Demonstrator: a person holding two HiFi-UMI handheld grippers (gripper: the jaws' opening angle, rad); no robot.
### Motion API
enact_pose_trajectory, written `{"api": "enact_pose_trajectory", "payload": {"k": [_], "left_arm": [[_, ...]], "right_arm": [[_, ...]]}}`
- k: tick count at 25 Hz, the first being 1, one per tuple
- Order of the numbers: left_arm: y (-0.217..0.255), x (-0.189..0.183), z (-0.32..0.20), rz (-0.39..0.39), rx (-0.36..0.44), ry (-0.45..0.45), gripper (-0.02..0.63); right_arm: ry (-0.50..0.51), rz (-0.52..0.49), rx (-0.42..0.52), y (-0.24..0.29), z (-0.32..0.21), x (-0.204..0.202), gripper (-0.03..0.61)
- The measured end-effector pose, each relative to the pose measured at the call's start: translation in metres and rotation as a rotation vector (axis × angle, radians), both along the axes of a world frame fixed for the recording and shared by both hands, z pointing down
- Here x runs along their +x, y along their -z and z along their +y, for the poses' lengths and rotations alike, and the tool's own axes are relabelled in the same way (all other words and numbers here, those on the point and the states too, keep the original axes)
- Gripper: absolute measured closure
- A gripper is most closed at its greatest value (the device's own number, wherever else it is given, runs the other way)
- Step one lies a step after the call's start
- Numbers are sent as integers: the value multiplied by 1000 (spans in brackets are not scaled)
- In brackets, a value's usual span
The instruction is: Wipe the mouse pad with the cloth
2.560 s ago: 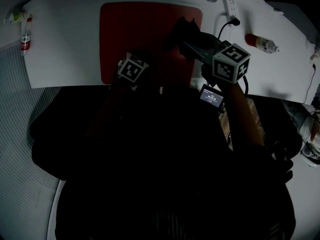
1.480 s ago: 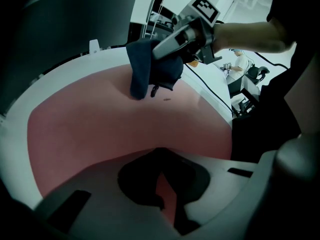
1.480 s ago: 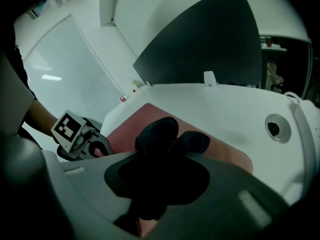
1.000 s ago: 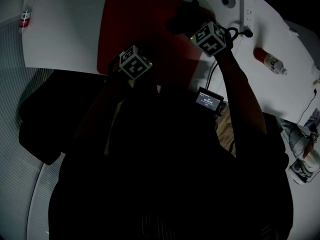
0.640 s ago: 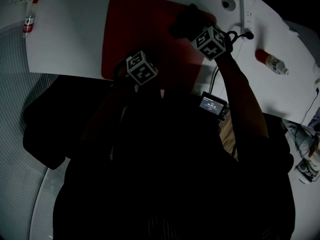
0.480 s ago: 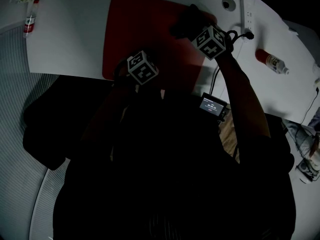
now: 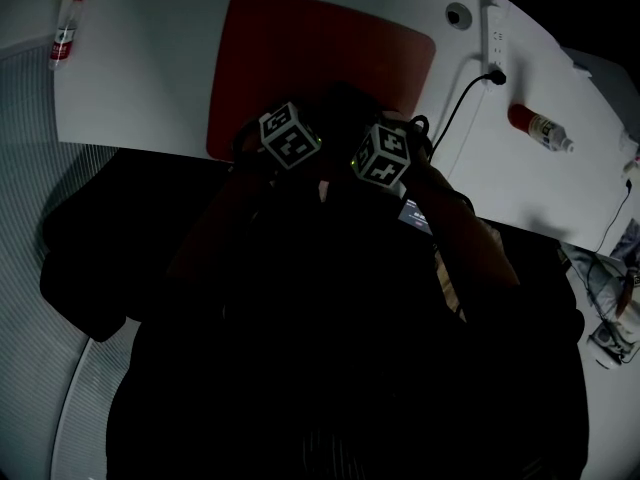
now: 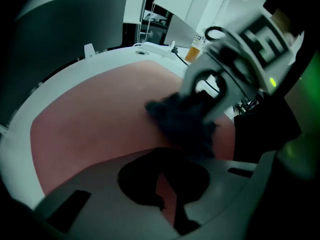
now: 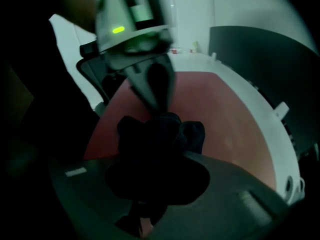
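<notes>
R gripper (image 9: 150,184) clamped on cloth (image 9: 160,134) on mouse pad (image 9: 225,119); L gripper (image 8: 166,199) closed, empty.
Per R gripper view, I had the dark cloth bunched between the R jaws, with its loose folds resting on the red pad toward the pad's near edge. L jaws were together w/ nothing between them, tips down just beside the cloth; contact w/ pad not confirmable. I judged the cloth soft, light and limp: grip it at the bunch, not at a corner, or it trails and folds under. The pad looked thin and flexible, flat on the white desk (image 7: 150,78). It may creep under a stroke, so pin it near an edge w/ L tips.
</notes>
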State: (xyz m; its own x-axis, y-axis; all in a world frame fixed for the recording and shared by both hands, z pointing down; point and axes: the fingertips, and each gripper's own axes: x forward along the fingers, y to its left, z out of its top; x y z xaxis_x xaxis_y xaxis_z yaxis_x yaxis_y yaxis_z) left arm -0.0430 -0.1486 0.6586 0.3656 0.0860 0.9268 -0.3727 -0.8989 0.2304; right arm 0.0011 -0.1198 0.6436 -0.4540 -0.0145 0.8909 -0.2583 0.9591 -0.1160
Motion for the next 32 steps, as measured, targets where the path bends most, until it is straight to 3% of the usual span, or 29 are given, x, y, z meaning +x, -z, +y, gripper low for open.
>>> {"api": "enact_pose_trajectory", "payload": {"k": [4,7,10,13,17,20,24,27,32], "left_arm": [[3,1,-1,13,-2,0,606],[4,-1,-4,13,8,6,606],[4,-1,-3,14,10,22,606],[5,-4,-5,17,6,39,606],[2,-4,-5,15,16,53,606],[1,-3,-6,26,7,84,606],[3,-4,-6,30,12,94,606],[5,-4,-6,34,10,87,606],[4,-7,-8,45,6,108,606]], "right_arm": [[192,-17,-40,-1,59,-22,502],[267,-30,-40,-2,59,-24,497],[322,-17,28,-7,42,-11,495],[196,4,99,-5,-25,26,494],[-21,49,104,-5,-103,84,493],[-106,83,106,-3,-129,108,492],[-178,147,131,3,-127,106,506],[-138,96,102,1,-95,81,508],[93,-48,-4,0,6,24,500]]}}
